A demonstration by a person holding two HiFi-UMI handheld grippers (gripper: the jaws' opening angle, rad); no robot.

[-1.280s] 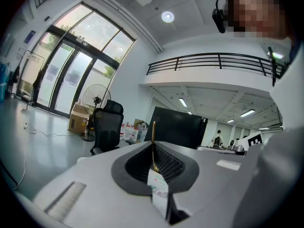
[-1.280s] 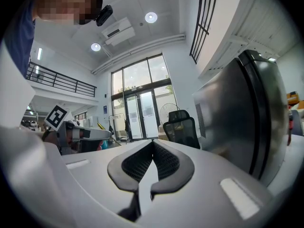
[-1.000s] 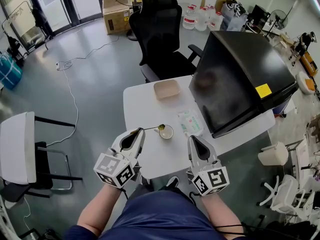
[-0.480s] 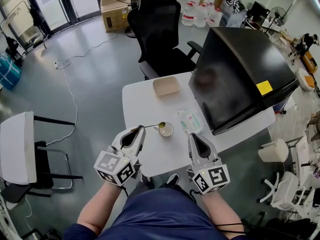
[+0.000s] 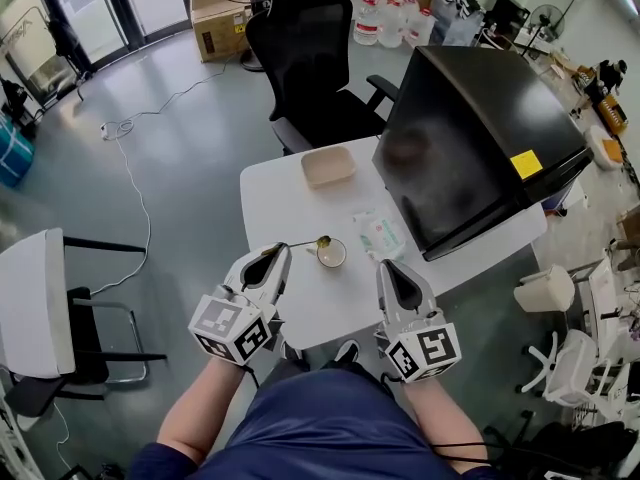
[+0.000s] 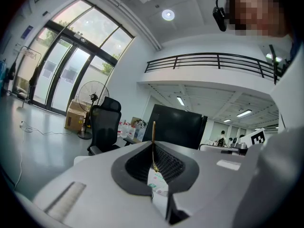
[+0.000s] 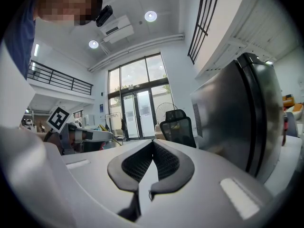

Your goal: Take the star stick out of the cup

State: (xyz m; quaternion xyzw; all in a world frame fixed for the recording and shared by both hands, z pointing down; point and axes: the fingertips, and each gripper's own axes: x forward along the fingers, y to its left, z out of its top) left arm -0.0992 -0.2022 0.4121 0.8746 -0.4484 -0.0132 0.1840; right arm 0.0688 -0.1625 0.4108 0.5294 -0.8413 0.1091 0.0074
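While the star stick is clamped in the left gripper, its star end is seen at the cup rim; full clearance can't be told. Right gripper is closed on nothing. Carrying the stick away is judged left.

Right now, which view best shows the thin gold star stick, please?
Head view: the thin gold star stick shows full length, from left gripper to white cup. Left gripper view foreshortens it; right gripper view hardly shows it.
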